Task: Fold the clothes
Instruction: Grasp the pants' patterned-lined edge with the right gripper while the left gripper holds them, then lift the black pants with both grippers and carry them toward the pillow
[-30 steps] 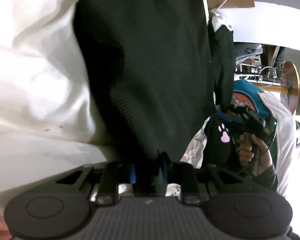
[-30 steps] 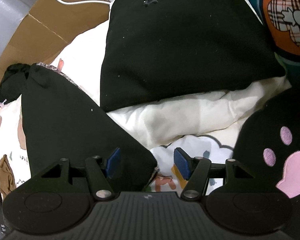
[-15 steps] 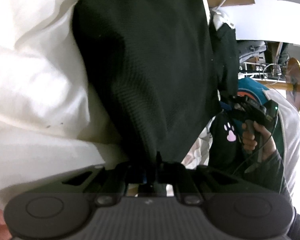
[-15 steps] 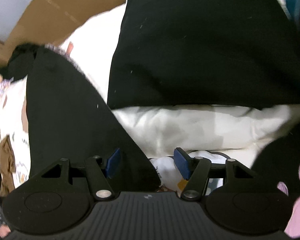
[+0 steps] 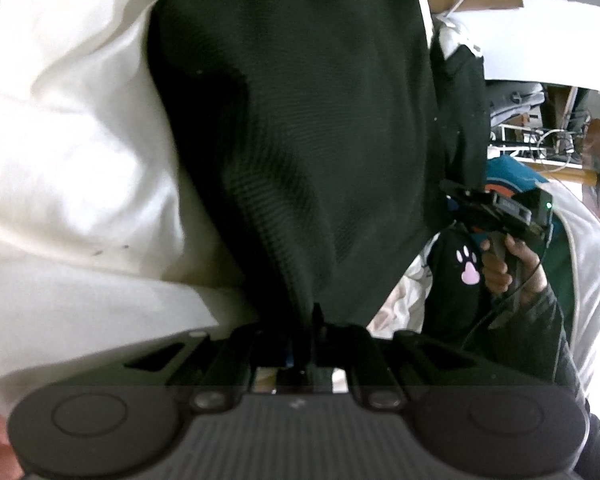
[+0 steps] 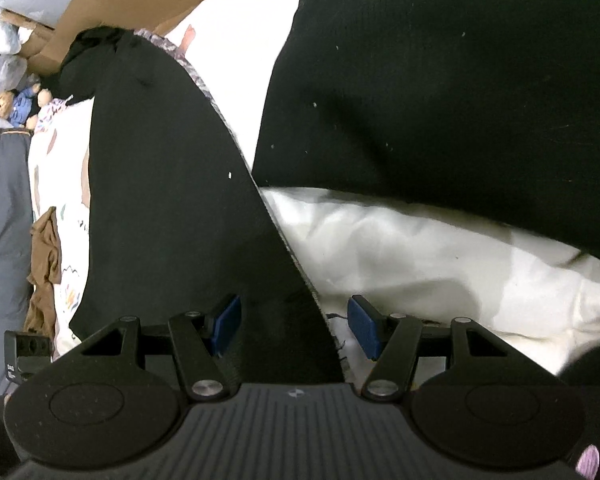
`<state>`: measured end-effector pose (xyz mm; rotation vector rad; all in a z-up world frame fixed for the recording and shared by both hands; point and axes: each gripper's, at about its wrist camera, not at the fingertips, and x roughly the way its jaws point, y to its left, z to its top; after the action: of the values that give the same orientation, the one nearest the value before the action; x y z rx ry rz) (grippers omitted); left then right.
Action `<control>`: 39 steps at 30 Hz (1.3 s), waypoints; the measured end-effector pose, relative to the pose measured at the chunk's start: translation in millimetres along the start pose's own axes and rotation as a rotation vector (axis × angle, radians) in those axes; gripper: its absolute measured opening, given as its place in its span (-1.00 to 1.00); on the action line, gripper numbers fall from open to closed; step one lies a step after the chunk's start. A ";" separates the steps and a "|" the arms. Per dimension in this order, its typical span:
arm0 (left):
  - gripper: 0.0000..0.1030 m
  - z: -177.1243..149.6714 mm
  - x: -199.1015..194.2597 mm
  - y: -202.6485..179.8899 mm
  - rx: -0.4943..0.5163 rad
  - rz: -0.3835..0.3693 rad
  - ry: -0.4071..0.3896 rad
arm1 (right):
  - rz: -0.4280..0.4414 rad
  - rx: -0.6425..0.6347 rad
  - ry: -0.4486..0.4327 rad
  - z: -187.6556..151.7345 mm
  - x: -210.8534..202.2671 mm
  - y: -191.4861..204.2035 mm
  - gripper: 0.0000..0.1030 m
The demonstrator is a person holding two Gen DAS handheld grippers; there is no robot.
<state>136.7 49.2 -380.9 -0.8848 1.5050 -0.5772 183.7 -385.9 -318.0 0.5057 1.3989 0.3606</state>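
1. The left gripper [image 5: 300,344] is closed tight on the near corner of a black garment [image 5: 300,140]. Its jaws have just pinched together, with the cloth between them.
2. From that pinch the garment spreads away over white bedding [image 5: 68,160], where it lies mostly flat.
3. The right gripper [image 6: 294,326] has its jaws standing apart and holds nothing. A pointed black flap [image 6: 172,200] of cloth runs into the gap between the blue pads [image 6: 226,320], but they do not press on it.
4. In the left view the same right gripper [image 5: 496,210] shows off to the right, carried by the person's hand [image 5: 504,264].
5. The main black panel [image 6: 440,80] lies beyond the flap, with white bedding [image 6: 420,252] showing between them.
6. Judged step: one corner is secured and the second grip is being lined up, so the fold itself has not begun.
7. The next move likely calls for the right jaws to close on the flap's edge, then both hands lifting together to carry the cloth over evenly.
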 end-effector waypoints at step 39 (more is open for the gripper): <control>-0.90 -18.8 -66.3 -27.1 0.043 -0.058 -0.127 | 0.186 0.061 -0.059 -19.8 -19.8 23.7 -0.90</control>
<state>121.8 83.9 -317.2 -0.9172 1.3516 -0.5825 162.6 -373.9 -290.5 0.6938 1.3123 0.4510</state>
